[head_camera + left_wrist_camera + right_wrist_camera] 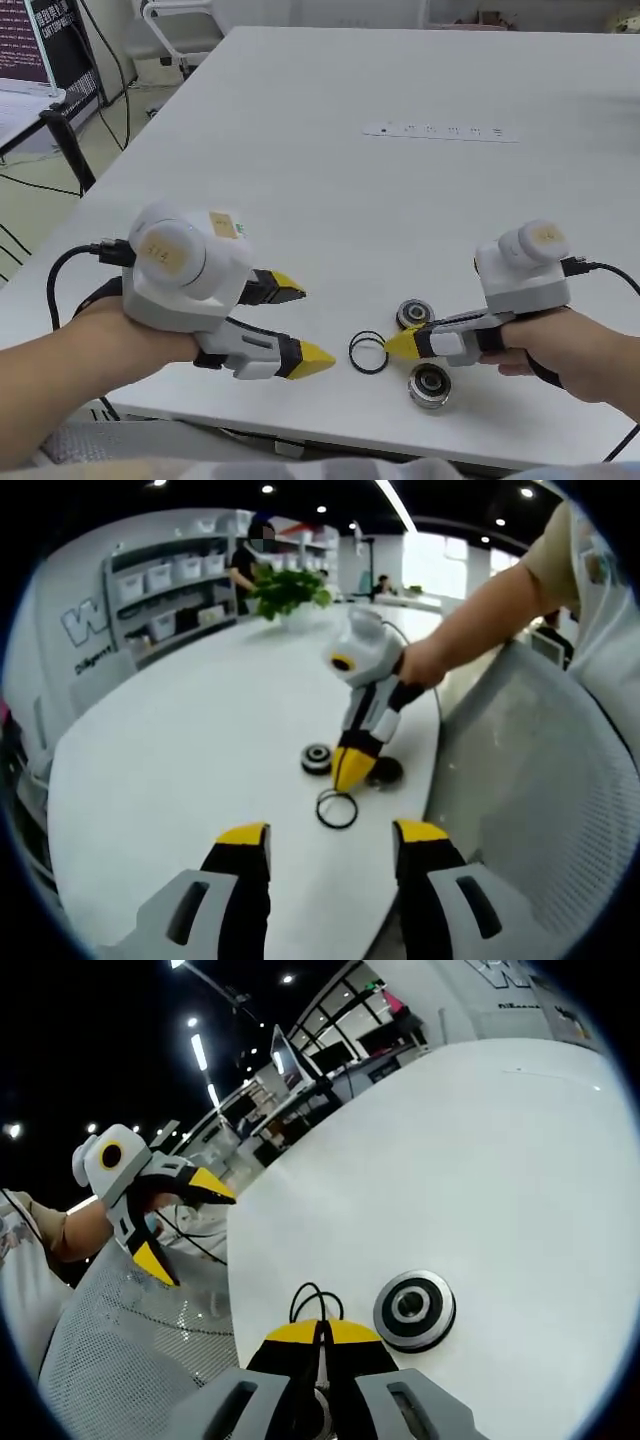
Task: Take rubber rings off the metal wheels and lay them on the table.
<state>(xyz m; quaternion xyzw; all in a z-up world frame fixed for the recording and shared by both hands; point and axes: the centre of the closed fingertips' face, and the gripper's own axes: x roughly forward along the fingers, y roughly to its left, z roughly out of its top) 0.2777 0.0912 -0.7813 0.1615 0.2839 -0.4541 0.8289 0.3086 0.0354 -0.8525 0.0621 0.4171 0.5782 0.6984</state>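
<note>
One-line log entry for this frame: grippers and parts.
left gripper: open, holding nothing | right gripper: shut, tip at rubber rings | rubber rings: flat on table | metal wheels: two, beside right gripper

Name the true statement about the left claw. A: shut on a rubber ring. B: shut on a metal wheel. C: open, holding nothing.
C: the left claw has its jaws spread wide with nothing between them, and the rubber ring lies on the table just beyond its tips.
</note>
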